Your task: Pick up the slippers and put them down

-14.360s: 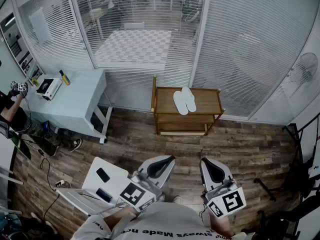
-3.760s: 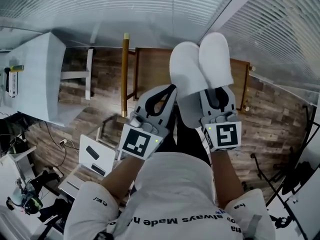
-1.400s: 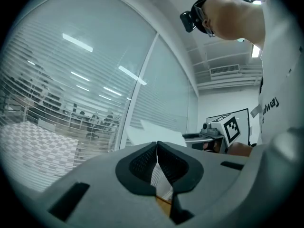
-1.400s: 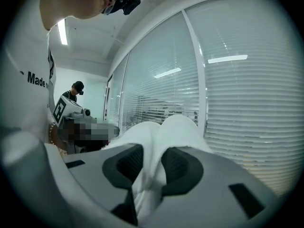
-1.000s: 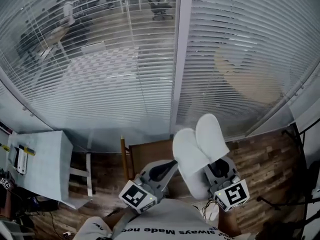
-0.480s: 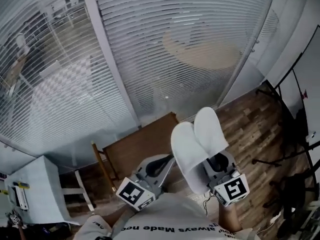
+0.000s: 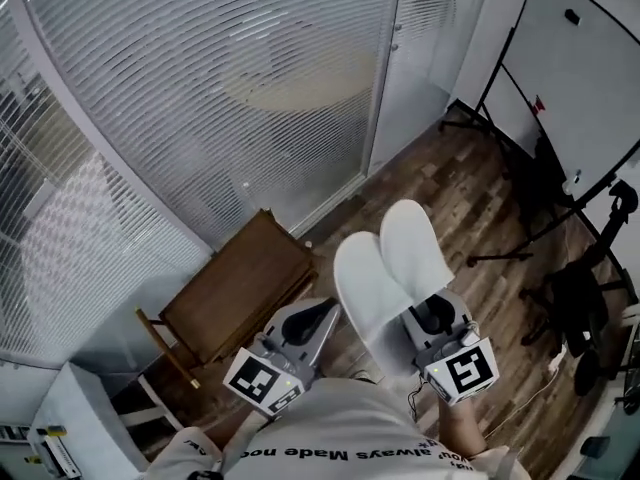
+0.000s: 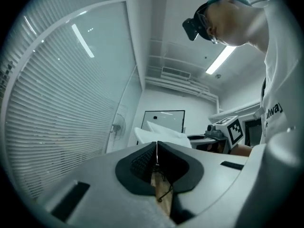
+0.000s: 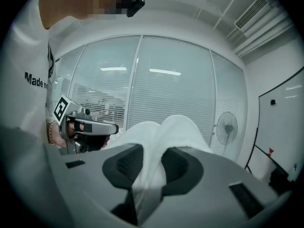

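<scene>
Clamping two white fabric slippers (image 7: 392, 268) by their heel ends, the right gripper (image 7: 432, 318) is holding them in the air side by side. Their long axes are running forward along its jaws and the toes are pointing away from the person. The heels are disappearing between the jaws. The left gripper (image 7: 318, 320) is hanging alongside with its jaws together and empty, beside one brown wooden shelf rack (image 7: 235, 283).

Soft, matt white cloth slippers (image 7: 372, 286), a smooth brown wooden rack (image 7: 235, 288), a wood-grain plank floor (image 7: 470, 198).
</scene>
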`<state>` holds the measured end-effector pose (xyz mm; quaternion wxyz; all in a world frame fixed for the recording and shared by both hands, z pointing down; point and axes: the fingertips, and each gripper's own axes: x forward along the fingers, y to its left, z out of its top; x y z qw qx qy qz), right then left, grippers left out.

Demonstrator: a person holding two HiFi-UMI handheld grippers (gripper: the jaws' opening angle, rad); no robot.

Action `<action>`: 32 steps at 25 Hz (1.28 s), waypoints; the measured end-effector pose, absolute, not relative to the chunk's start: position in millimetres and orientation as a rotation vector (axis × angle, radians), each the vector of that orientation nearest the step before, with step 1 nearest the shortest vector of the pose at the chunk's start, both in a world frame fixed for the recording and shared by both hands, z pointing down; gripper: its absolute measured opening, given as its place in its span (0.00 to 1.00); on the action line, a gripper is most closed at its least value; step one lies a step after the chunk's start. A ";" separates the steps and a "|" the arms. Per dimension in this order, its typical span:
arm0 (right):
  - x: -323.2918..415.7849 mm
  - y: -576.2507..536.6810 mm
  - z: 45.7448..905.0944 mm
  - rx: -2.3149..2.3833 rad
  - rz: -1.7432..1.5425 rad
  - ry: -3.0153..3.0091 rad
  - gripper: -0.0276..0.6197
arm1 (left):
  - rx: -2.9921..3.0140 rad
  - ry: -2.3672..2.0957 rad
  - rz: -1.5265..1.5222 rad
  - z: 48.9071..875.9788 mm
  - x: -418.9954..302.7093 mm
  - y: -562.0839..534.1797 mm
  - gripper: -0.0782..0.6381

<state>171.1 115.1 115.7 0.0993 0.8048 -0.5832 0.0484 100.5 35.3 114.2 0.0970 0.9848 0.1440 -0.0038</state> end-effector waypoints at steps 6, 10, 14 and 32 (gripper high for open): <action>193.0 218.3 123.1 2.497 0.172 -1.557 0.20 | 2.881 0.619 0.020 119.6 135.6 129.1 0.13; 196.9 284.1 133.7 2.587 0.195 -1.430 0.20 | 2.850 0.760 0.046 129.3 148.5 188.7 0.13; 198.8 344.2 139.3 2.653 0.220 -1.296 0.20 | 2.809 0.884 0.084 136.2 158.8 243.6 0.13; 211.2 429.0 151.7 2.817 0.328 -0.958 0.20 | 2.716 1.194 0.183 140.7 201.5 313.7 0.13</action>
